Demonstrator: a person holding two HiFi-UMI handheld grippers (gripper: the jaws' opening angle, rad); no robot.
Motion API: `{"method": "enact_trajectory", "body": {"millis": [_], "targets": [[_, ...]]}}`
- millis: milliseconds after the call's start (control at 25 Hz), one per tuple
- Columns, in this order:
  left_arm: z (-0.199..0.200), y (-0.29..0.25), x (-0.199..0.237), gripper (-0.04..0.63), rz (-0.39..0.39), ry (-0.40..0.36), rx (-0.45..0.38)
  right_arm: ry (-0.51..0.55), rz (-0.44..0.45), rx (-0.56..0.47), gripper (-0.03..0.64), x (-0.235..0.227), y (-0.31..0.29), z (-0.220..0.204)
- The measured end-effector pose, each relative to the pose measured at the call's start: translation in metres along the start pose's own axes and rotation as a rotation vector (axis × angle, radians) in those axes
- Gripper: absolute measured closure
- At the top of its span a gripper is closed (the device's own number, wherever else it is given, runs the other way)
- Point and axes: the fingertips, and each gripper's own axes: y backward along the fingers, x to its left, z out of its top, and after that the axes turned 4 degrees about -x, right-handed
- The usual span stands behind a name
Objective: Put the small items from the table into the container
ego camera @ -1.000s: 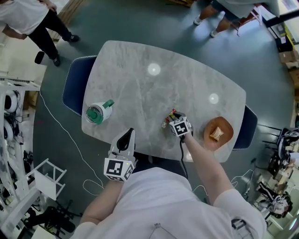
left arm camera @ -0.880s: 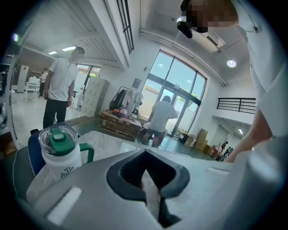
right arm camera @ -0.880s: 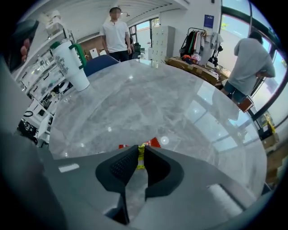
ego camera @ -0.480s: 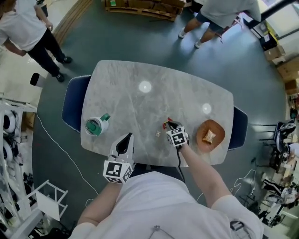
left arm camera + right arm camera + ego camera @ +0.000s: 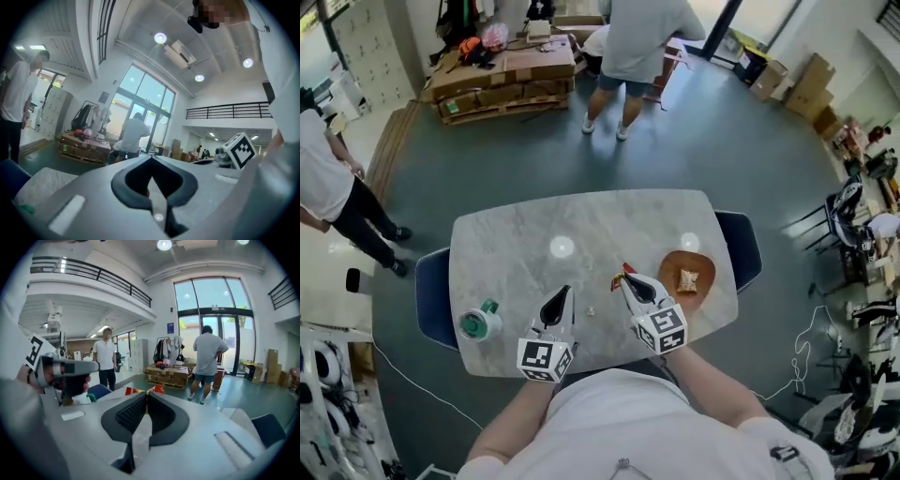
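Observation:
My right gripper [image 5: 627,279] [image 5: 146,393] hangs above the marble table [image 5: 516,253], shut on a small red and orange wrapper [image 5: 621,274] [image 5: 158,389] that pokes out past its tips. To its right, on the table, lies a brown wooden dish [image 5: 670,267] holding one pale snack piece [image 5: 686,280]. My left gripper [image 5: 562,294] [image 5: 151,160] is raised beside the right one, jaws together, with nothing in them. A tiny pale item [image 5: 591,310] lies on the table between the two grippers. A green and white cup [image 5: 476,323] lies at the table's near left corner.
Blue chairs stand at the table's left end [image 5: 428,300] and right end [image 5: 741,246]. A person [image 5: 633,42] stands beyond the table, another [image 5: 326,192] at the left. Pallets with cardboard [image 5: 502,75] sit at the back; boxes and clutter line the right wall.
The right gripper shut on the wrapper and rose well off the table with it. The left gripper also lifted and moved inward. The head view tipped up, showing more of the room.

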Motion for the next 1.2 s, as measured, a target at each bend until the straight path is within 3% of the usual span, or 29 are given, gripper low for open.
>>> {"method": "enact_trajectory", "body": {"millis": [240,560,1200], "targets": [[0.026,-0.03,-0.045,0.592,-0.119,-0.034,-0.051,-0.046,-0.115,-0.156,0.575,-0.019,0.063,0.044],[0.015,-0.046,-0.083,0.592,-0.21,-0.035,-0.015,-0.108,-0.211,-0.183,0.575,-0.043,0.091,0.033],[-0.006,-0.077,-0.116,0.592,-0.204,-0.038,0.034,-0.221,-0.34,-0.104,0.575,-0.126,0.119,-0.022]]}}
